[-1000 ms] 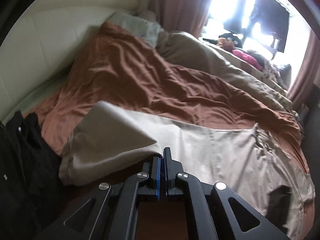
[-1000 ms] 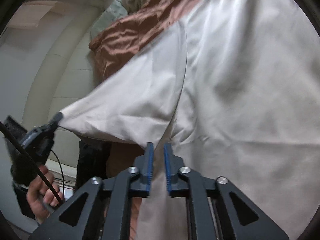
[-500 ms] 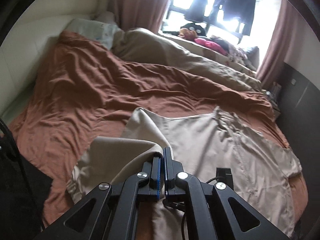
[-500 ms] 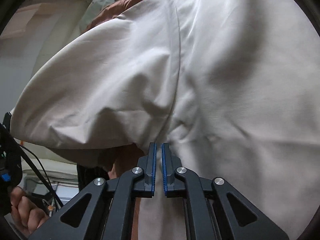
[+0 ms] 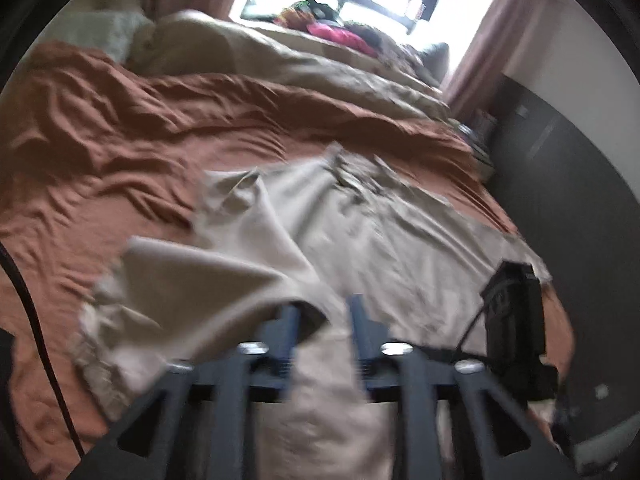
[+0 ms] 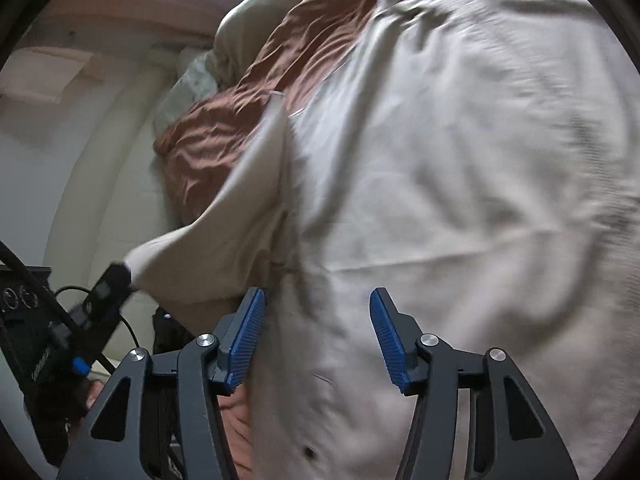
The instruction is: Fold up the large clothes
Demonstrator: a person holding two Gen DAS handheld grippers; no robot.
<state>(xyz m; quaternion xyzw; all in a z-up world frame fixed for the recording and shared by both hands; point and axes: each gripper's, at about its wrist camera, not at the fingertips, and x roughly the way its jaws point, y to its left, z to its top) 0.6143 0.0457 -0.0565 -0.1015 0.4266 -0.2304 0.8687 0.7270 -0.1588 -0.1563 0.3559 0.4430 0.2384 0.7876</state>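
Beige garment (image 6: 460, 168) lies spread on the rust bedsheet (image 5: 120, 128). Our right gripper (image 6: 318, 332) has its blue fingers (image 6: 246, 336) wide apart, fabric lying in front of and between them, ungripped. Our left gripper (image 5: 322, 320) is spread too, a folded-over flap of cloth (image 5: 208, 280) draping its left finger.
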